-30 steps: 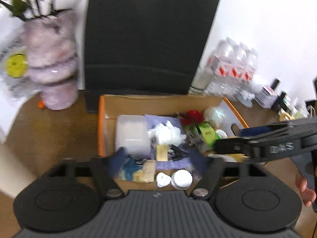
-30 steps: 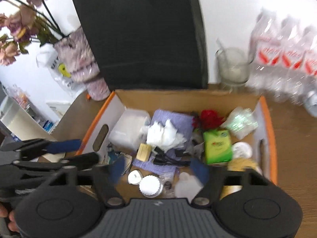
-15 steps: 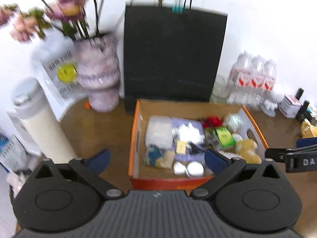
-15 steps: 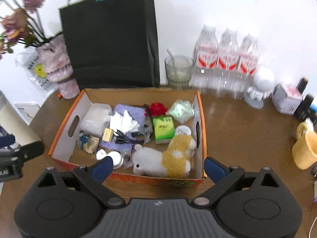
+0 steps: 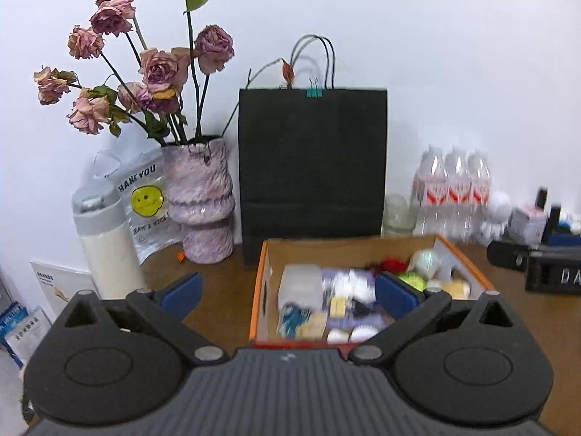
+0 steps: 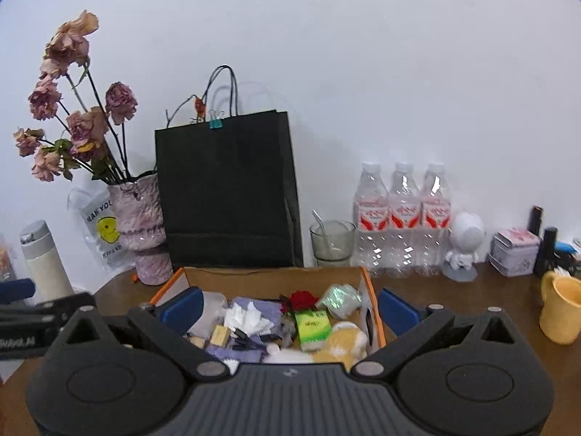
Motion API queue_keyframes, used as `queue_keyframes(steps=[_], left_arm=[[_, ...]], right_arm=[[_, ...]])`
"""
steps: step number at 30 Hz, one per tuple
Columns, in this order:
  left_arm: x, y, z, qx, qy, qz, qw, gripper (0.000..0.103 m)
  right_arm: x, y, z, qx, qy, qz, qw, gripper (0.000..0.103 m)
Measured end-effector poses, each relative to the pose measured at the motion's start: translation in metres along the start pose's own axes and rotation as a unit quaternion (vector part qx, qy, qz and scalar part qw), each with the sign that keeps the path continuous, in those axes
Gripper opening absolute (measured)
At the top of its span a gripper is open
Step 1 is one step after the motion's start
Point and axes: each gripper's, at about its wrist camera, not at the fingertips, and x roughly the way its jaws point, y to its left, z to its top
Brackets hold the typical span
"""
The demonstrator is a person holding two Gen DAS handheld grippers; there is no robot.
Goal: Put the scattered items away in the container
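Note:
An orange-edged cardboard box stands on the brown table and holds several items: a white tub, a green tissue pack, a red flower, a white and yellow plush toy, white crumpled tissue. My left gripper is open and empty, raised in front of the box. My right gripper is open and empty, raised over the box's near side. Each gripper shows at the edge of the other's view.
A black paper bag stands behind the box. A pink vase with dried roses, a white flask and a smiley bag stand left. Water bottles, a glass, a white figurine and a yellow mug stand right.
Both grippers have pulled back and up from inside the box and their jaws have spread wider. The plush toy now lies in the box's near right corner.

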Motion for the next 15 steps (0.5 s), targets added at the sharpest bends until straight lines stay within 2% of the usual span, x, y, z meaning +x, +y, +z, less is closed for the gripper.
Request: queue_keyframes(steps=[2, 5, 8, 10, 15], left_arm=[[-0.008, 0.000, -0.027, -0.003, 0.000, -0.006, 1.0000, 0.103], [-0.018, -0.003, -0.065, -0.008, 0.040, -0.006, 0.9992, 0.103], [-0.047, -0.004, -0.096, -0.010, 0.032, -0.017, 0.9993, 0.103], [-0.069, -0.006, -0.115, -0.003, 0.019, -0.020, 0.9996, 0.103], [-0.100, -0.004, -0.154, -0.001, 0.044, -0.004, 0.9990, 0.103]], right_arm=[[-0.010, 0.000, -0.021, -0.003, 0.011, 0.000, 1.000, 0.103], [-0.026, 0.003, -0.060, -0.015, 0.032, 0.004, 0.999, 0.103], [-0.047, 0.012, -0.096, -0.032, 0.056, -0.007, 0.998, 0.103], [-0.064, 0.014, -0.120, -0.028, 0.066, 0.001, 0.997, 0.103], [-0.099, 0.010, -0.165, 0.015, 0.098, 0.020, 0.995, 0.103]])
